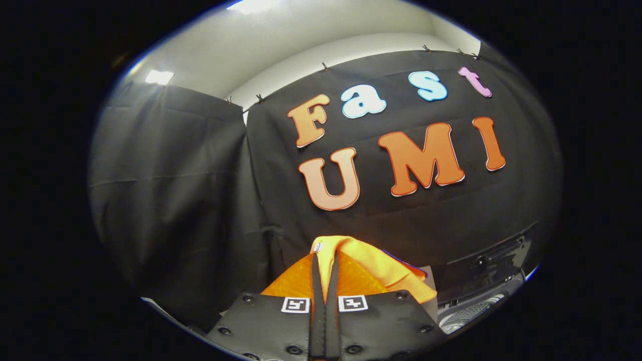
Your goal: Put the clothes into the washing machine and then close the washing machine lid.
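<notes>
Gripper (324,265) raised, fingers (315,281) pinched nearly together on yellow cloth (371,265)

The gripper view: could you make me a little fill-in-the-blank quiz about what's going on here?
1. The gripper has its two fingers closed on a ____ garment.
2. The garment is held up, ____ the washing machine.
3. The washing machine's lid is ____.

Missing words: yellow; above; open

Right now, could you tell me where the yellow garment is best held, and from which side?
Keep the present hold: the gripper is shut on a bunched fold of the yellow garment, taken from above so the rest drapes beyond the fingers. The washing machine sits below, to the side.
</notes>
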